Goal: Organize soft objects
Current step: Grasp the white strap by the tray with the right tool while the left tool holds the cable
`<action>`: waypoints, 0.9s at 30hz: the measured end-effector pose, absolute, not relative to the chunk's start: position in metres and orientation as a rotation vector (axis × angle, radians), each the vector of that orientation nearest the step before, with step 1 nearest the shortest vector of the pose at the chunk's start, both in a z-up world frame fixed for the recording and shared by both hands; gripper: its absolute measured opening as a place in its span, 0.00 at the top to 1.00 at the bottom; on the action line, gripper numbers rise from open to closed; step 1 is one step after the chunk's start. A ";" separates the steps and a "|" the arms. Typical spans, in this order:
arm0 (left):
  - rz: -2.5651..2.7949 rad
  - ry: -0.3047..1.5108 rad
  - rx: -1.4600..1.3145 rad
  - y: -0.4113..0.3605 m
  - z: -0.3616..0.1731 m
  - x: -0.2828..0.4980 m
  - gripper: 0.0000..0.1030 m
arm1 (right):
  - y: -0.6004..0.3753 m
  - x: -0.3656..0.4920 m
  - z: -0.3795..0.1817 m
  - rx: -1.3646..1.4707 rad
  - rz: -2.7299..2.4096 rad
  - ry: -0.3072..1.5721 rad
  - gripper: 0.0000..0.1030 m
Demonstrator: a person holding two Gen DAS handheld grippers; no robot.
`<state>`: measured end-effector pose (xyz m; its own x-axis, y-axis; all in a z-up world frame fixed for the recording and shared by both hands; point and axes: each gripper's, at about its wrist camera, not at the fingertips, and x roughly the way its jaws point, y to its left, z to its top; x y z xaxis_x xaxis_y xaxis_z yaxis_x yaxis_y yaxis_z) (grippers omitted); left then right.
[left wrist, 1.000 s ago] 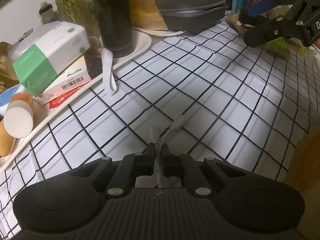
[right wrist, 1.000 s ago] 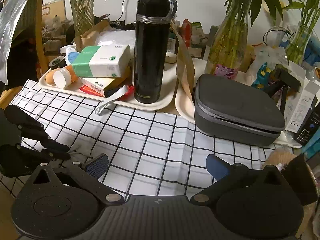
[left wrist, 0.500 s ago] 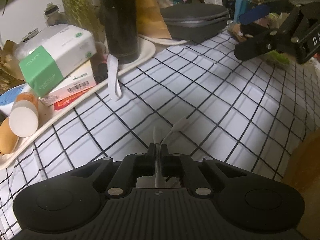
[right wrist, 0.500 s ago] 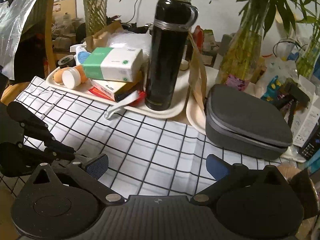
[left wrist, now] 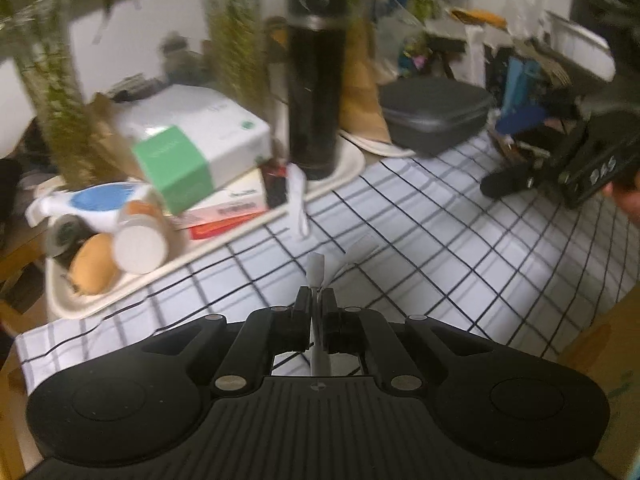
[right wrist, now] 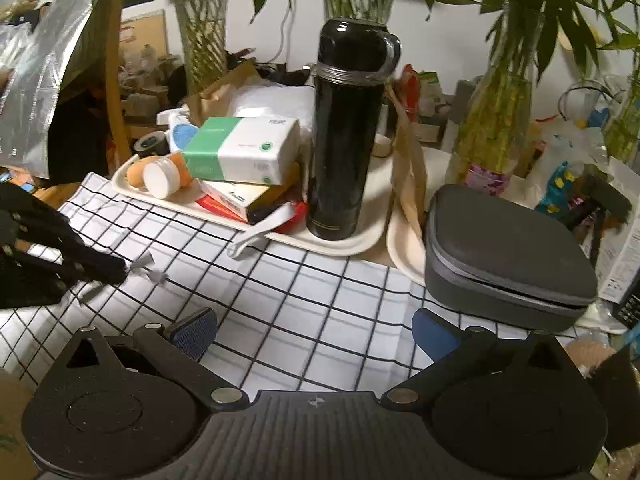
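My left gripper (left wrist: 316, 298) is shut on a thin white strap (left wrist: 316, 270), whose ends stick up past the fingertips, above the checked tablecloth (left wrist: 440, 248). In the right wrist view the left gripper (right wrist: 116, 272) shows at the left edge with the strap ends (right wrist: 150, 266) poking out. My right gripper (right wrist: 314, 330) is open and empty over the cloth, blue pads (right wrist: 192, 330) wide apart. Another white strap (right wrist: 260, 228) hangs off the front of the cream tray (right wrist: 344, 246); it also shows in the left wrist view (left wrist: 298, 200).
The tray holds a black flask (right wrist: 346, 132), a green-and-white tissue pack (right wrist: 244, 150), boxes and an orange bottle (right wrist: 166, 172). A grey zip case (right wrist: 504, 248) sits at the right. Vases with plants (right wrist: 496, 120) stand behind.
My left gripper has lifted and pulled back with the white strap, so more of the tray and wall shows. The right gripper has moved slightly closer to the tray and stays open.
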<state>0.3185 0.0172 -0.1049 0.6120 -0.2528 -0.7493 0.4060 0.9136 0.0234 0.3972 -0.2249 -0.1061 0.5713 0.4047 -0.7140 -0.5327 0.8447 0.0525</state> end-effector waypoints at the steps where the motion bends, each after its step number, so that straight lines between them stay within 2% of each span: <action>1: -0.362 0.829 0.190 0.021 -0.100 0.316 0.95 | -0.224 0.399 -0.108 -0.175 0.567 0.791 0.00; 10: -0.239 0.808 0.108 0.046 -0.073 0.305 0.95 | -0.205 0.411 -0.126 -0.191 0.698 0.774 0.02; 12: -0.238 0.809 0.099 0.046 -0.072 0.306 0.95 | -0.199 0.414 -0.130 -0.189 0.740 0.766 0.08; 19: -0.284 0.825 0.115 0.040 -0.077 0.303 0.95 | -0.173 0.429 -0.148 -0.183 0.820 0.722 0.14; 27: -0.308 0.853 0.084 0.044 -0.080 0.306 0.95 | -0.147 0.459 -0.175 -0.050 0.841 0.768 0.28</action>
<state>0.3057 0.0439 -0.0797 0.6166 -0.2336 -0.7519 0.3008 0.9524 -0.0493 0.4587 -0.1471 -0.1754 0.4188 0.6531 -0.6310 -0.6877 0.6819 0.2493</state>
